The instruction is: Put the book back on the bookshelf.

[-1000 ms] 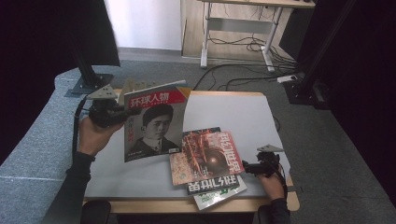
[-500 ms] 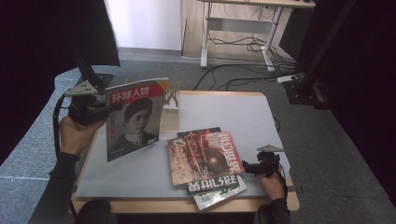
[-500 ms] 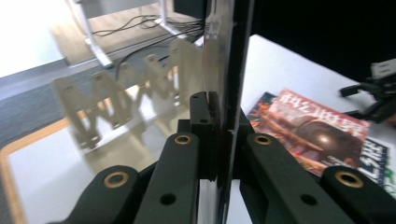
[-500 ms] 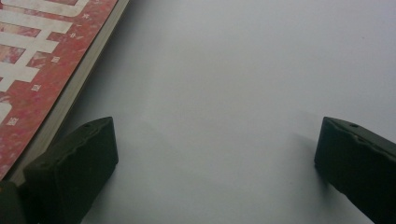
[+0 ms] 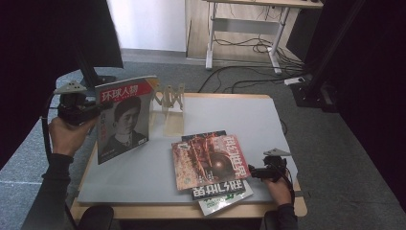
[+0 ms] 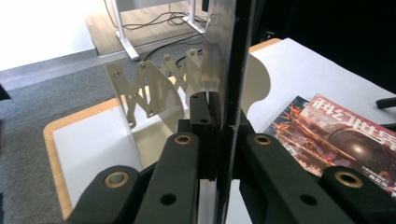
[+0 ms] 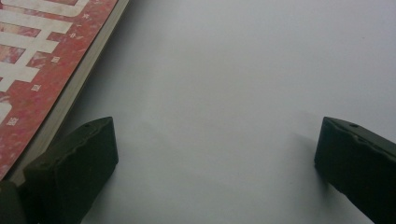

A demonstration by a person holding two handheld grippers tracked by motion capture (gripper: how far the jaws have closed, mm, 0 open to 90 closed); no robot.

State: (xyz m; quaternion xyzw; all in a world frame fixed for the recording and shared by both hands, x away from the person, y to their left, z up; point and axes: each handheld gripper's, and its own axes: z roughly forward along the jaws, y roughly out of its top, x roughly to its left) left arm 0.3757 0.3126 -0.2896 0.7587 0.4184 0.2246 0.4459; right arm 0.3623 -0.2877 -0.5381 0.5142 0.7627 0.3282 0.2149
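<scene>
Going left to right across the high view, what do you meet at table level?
Left tongs → upright portrait magazine clamped in them → wooden folding rack → red magazine topping the flat stack → right tongs, open on the table.

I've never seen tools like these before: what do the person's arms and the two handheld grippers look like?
Both forearms wear dark long sleeves. The left gripper and the right gripper are black, each topped by a grey three-cornered plate, with a dark cable trailing. Close up, the jaws are matt black with brass-coloured rivets.
</scene>
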